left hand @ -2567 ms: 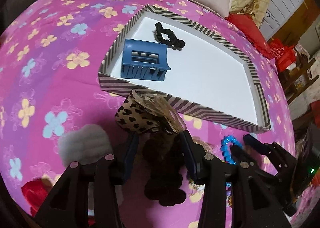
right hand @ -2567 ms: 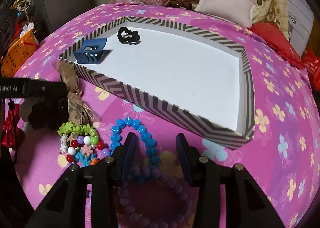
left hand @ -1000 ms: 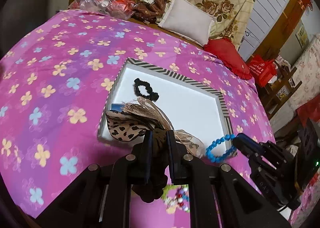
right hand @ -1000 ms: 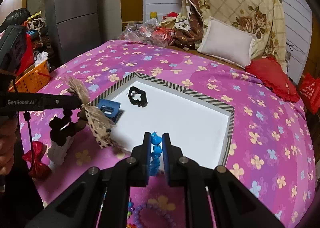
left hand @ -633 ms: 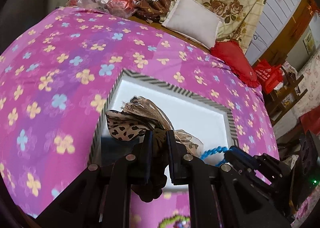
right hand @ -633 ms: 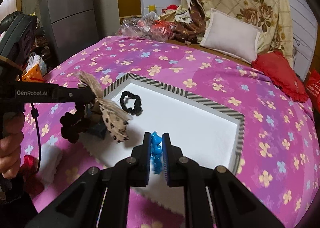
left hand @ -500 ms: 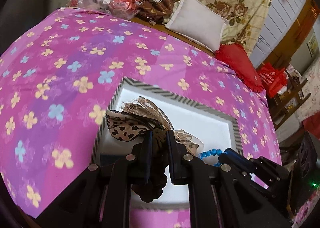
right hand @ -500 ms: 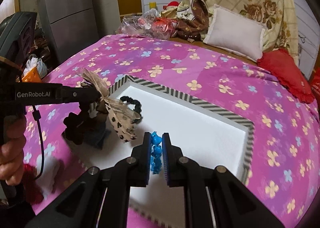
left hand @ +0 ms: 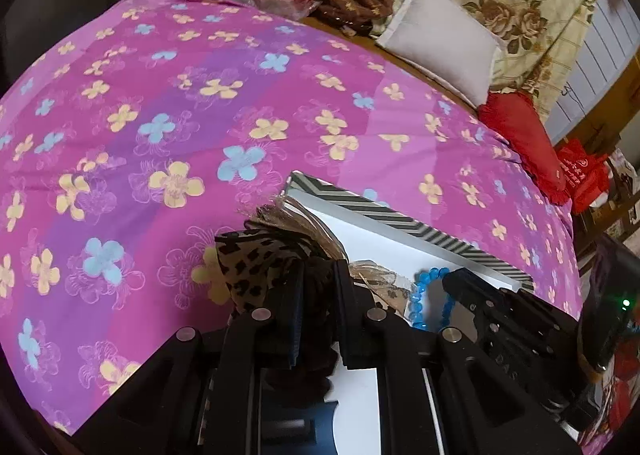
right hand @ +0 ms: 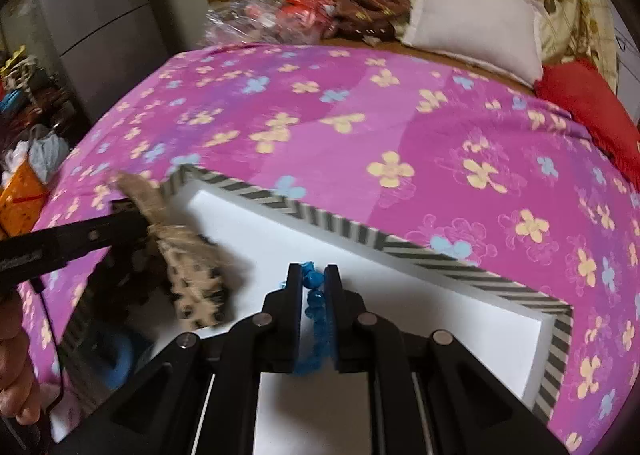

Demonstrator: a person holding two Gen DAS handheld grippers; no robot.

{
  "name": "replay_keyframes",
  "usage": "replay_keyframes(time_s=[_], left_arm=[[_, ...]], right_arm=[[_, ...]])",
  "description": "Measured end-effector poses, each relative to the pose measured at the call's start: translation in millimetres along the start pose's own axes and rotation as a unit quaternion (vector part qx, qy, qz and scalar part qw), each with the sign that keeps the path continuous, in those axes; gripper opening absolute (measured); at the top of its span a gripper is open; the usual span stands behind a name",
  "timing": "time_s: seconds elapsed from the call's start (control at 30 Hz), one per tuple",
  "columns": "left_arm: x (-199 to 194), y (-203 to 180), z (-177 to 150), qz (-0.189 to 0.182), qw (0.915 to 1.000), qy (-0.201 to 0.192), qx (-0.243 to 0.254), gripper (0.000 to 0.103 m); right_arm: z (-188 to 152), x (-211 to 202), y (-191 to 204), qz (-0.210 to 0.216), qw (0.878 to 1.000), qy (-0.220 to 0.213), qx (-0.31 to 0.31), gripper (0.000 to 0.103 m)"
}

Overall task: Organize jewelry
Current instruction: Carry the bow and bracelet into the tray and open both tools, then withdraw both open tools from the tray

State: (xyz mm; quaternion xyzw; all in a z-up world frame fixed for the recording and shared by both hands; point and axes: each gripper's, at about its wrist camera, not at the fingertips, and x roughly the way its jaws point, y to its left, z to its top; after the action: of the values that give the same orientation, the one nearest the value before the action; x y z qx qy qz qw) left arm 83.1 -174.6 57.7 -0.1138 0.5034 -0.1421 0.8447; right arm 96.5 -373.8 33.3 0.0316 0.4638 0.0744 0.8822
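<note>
Right wrist, bracelet [right hand: 316,303] pinched in claw [right hand: 313,275]

no legible text or labels, red bag [left hand: 582,171] print too blurred to read

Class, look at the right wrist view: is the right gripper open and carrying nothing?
No. The right gripper is shut on the blue bead bracelet, which hangs between its fingers above the tray.

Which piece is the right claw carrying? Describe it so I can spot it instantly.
Find the white tray with the striped rim on the pink floral bedspread. Above it, the right claw pinches a bright blue beaded bracelet, glossy beads unlike the leopard-print fabric bow beside it.
</note>
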Motion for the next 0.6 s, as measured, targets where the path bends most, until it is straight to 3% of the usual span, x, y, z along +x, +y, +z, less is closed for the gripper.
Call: replay_keyframes(time_s=[0.27, 0.33, 0.37, 0.47, 0.6], left_arm=[[12.2, -5.6, 1.5, 0.001, 1.0, 0.001, 0.005, 0.016], [12.8, -2.9, 2.2, -0.005, 1.0, 0.0, -0.005, 0.016], [12.7, -1.0, 2.6, -0.01, 0.9999, 0.002, -0.011, 0.021], [4.1, 4.0, 2.4, -0.014, 0.9998, 0.0, -0.014, 0.041], [-18.9, 4.4, -2.2, -0.009, 0.9998, -0.018, 0.003, 0.049]], right_arm=[[-9.1, 8.7, -17.4, -0.027, 0.999, 0.009, 0.019, 0.011], [-11.4, 4.1, -21.2, -0.016, 0.999, 0.007, 0.028, 0.021], [-12.0, 0.9, -22.4, -0.013, 0.999, 0.007, 0.032, 0.029], [-14.6, -17.2, -20.7, -0.01, 0.999, -0.004, 0.033, 0.037], [-24.1, -51.0, -15.0, -0.005, 0.999, -0.019, 0.026, 0.048]])
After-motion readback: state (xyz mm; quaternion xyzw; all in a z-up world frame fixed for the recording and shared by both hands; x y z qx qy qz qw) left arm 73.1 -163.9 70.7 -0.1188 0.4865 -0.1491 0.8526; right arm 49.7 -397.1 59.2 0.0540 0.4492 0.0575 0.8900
